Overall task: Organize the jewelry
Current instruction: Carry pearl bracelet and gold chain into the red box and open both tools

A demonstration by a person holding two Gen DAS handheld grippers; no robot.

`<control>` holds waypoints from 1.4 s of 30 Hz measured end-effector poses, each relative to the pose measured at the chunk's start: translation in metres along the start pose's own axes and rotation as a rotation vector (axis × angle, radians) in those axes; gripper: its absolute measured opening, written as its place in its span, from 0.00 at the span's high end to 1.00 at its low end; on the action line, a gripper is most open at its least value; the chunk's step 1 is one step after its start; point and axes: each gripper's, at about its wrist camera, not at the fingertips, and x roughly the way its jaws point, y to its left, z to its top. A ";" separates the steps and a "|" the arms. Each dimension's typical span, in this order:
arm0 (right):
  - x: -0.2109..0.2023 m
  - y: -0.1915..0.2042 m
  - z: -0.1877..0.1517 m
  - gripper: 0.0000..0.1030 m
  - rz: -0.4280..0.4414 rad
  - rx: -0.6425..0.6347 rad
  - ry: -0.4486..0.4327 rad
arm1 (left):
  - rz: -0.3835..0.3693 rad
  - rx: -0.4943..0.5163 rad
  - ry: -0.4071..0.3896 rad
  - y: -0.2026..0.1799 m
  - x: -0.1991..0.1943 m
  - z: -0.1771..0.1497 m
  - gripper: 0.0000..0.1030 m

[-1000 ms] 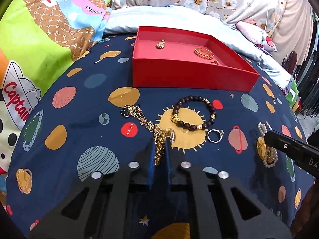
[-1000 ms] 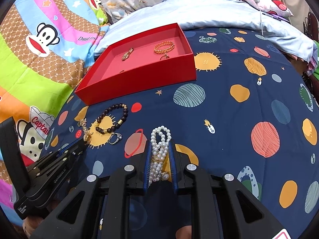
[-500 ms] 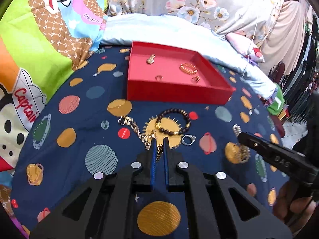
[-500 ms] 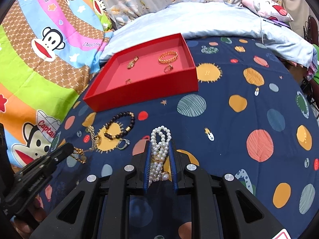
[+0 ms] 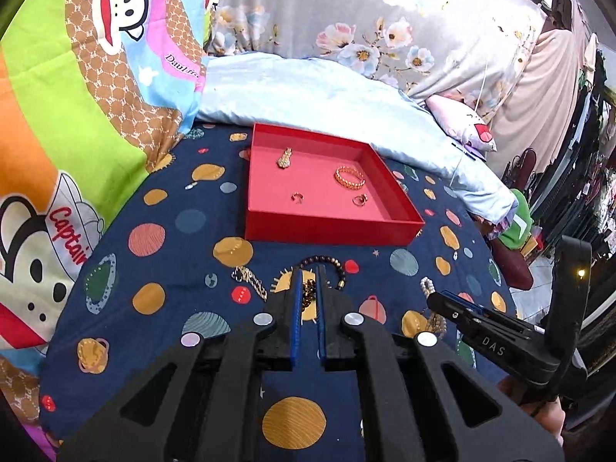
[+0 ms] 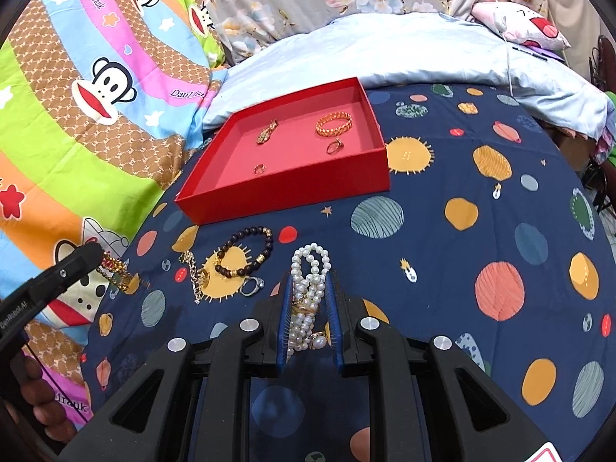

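**Two grippers, each clamped on a necklace**

Two pieces of jewelry are held at once over the navy planet-print bedsheet (image 6: 481, 231). Nearest in the right wrist view, the right gripper (image 6: 308, 288) has its blue-padded fingers (image 6: 283, 323) pressed against a bunched white pearl necklace (image 6: 308, 288), whose loop sticks out toward 12 o'clock. In the left wrist view, the left gripper (image 5: 307, 285) pinches a gold chain necklace (image 5: 307, 294) between nearly closed fingers; the chain's far end trails on the sheet toward 10 o'clock.

Just beyond the pearls, toward 10 o'clock in the right wrist view, lie a silver ring with a stone (image 6: 252, 286) and a dark wooden bead bracelet with gold accents (image 6: 246, 252), the two close together on a yellow sun print.

Farther on, at about 11 o'clock, sits a shallow red rectangular tray (image 6: 292, 188). Inside it are a small gold ring (image 6: 260, 169) near the front wall, another gold ring (image 6: 333, 147), a gold link bracelet (image 6: 334, 123) right behind that, and a gold pendant (image 6: 266, 133) toward the back left.

Behind the tray lie a pale blue quilt (image 6: 404, 50) and a colourful cartoon-monkey blanket (image 6: 77, 96).
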 end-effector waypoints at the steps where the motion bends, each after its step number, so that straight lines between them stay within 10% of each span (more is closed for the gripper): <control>1: -0.001 0.001 0.003 0.84 -0.001 -0.007 -0.006 | 0.001 -0.001 -0.002 0.000 0.000 0.002 0.95; 19: 0.043 0.003 0.109 0.84 0.019 -0.080 -0.091 | 0.005 0.059 -0.087 -0.018 0.074 0.104 0.95; 36: 0.101 0.004 0.118 0.81 0.020 -0.085 -0.023 | 0.046 0.029 -0.010 -0.001 0.138 0.110 0.93; 42: 0.091 -0.001 0.116 0.76 0.017 -0.069 -0.050 | 0.090 -0.012 -0.017 0.009 0.138 0.109 0.71</control>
